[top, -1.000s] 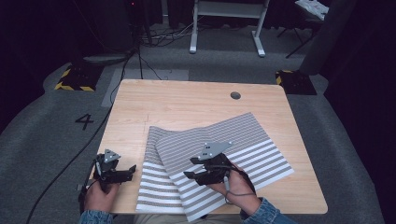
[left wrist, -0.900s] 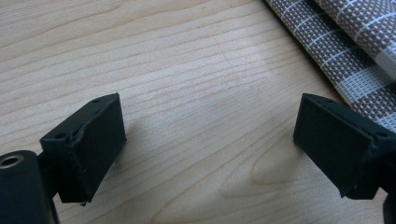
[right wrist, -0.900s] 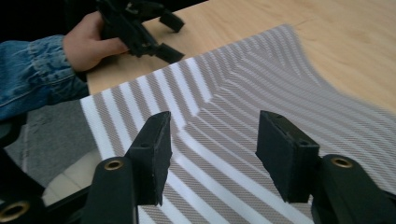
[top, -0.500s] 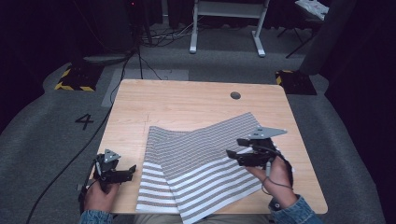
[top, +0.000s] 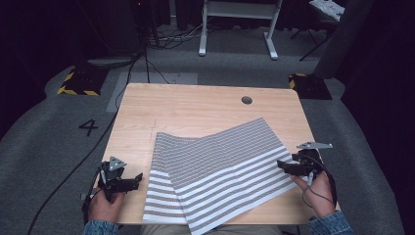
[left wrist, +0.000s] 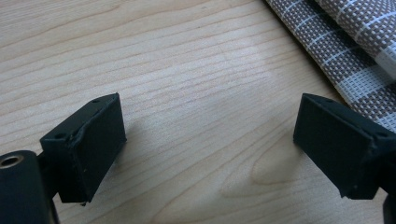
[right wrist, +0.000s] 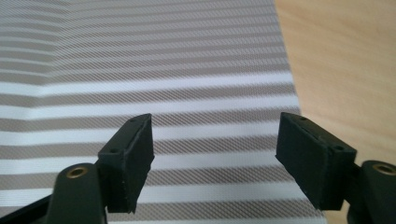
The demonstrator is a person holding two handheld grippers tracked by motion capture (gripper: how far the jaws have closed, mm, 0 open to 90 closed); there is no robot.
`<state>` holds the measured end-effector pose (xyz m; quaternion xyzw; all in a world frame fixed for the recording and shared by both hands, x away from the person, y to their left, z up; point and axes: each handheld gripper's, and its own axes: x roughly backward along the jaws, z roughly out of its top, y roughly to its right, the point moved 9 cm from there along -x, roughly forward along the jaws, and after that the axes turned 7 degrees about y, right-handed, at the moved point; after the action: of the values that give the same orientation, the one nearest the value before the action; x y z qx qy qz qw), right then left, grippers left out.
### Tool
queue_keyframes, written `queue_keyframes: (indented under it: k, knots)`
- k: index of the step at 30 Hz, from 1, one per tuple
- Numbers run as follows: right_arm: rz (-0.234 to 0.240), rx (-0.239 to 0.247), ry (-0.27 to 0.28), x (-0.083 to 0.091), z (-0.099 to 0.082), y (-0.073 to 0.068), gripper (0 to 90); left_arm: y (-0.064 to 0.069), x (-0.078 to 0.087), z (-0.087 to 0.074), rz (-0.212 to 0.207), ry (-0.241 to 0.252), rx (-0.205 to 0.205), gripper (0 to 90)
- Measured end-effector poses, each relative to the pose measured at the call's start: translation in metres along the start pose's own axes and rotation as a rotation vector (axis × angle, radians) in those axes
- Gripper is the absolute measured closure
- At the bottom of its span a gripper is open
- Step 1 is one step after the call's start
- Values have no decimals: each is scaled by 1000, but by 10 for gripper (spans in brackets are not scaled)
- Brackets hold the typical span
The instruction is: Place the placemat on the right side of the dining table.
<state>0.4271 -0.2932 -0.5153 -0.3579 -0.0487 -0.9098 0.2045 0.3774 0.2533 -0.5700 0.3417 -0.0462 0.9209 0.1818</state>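
Two grey-and-white striped mats overlap on the front half of the wooden table (top: 195,105). The upper mat (top: 230,156) lies slanted over the lower mat (top: 159,196). My right gripper (top: 283,165) is at the upper mat's right edge. Its jaws have just been opening and stand open over the stripes (right wrist: 187,93) with nothing between them (right wrist: 215,144). At the table's front left, my left gripper (top: 138,179) rests open above bare wood (left wrist: 210,140). A mat's edge (left wrist: 355,42) lies just ahead to its right.
A round cable hole (top: 246,100) sits near the table's far right. Beyond the table are a white stand (top: 235,29), floor cables (top: 147,63) and yellow-black striped blocks (top: 78,81). Bare wood spans the table's far half.
My right gripper moved from the middle of the upper mat to its right edge and its jaws opened. The mat's raised left part now lies flatter. The left gripper stayed put.
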Motion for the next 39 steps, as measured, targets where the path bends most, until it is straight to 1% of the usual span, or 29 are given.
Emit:
queue_keyframes:
  k: [2, 3, 6, 8, 10, 12, 13, 14, 16, 17, 20, 23, 26, 28, 31, 32, 33, 34, 38, 39]
  knots:
    - [-22, -6, -16, -3, -7, 7, 254, 0, 0, 0, 0, 0, 0, 92]
    - [-35, -15, -27, -5, -12, 13, 246, 0, 0, 0, 0, 0, 0, 92]
    - [-75, -37, -38, -10, -22, 31, 222, 0, 0, 0, 0, 0, 0, 93]
    - [-87, -49, -44, -10, -27, 36, 218, 0, 0, 0, 0, 0, 0, 92]
    - [-82, -53, -50, -11, -30, 37, 213, 0, 0, 0, 0, 0, 0, 92]
    - [-77, -63, -73, -13, -35, 33, 200, 0, 0, 0, 0, 0, 0, 93]
    - [-75, -58, -87, -15, -38, 32, 187, 0, 0, 0, 0, 0, 0, 92]
    - [-73, -59, -87, -16, -39, 30, 172, 0, 0, 0, 0, 0, 0, 92]
    - [-107, -14, -79, -18, -40, 28, 164, 0, 0, 0, 0, 0, 0, 92]
    - [-111, -25, -79, -18, -41, 27, 163, 0, 0, 0, 0, 0, 0, 92]
    - [-102, -23, -91, -18, -40, 28, 166, 0, 0, 0, 0, 0, 0, 93]
    - [-108, -38, -89, -19, -40, 33, 142, 0, 0, 0, 0, 0, 0, 93]
    - [-114, -36, -82, -19, -40, 33, 148, 0, 0, 0, 0, 0, -1, 93]
    - [-107, -34, -87, -19, -40, 32, 153, 0, 0, 0, 0, 0, 0, 92]
    - [-97, -23, -95, -18, -39, 30, 221, 0, 0, 0, 0, 0, -1, 93]
    - [-92, -19, -97, -18, -39, 28, 256, 0, 0, 0, 0, 0, -1, 93]
    - [-82, -10, -103, -17, -38, 25, 323, 0, 0, 0, 0, 0, -1, 93]
    - [-74, -8, -105, -16, -37, 23, 362, 0, 0, 0, 0, 0, 0, 93]
    - [-57, 10, -112, -15, -36, 18, 474, 0, 0, 0, 0, 0, -1, 92]
    - [-44, 16, -111, -15, -36, 16, 547, 0, 0, 0, 0, 0, -1, 93]
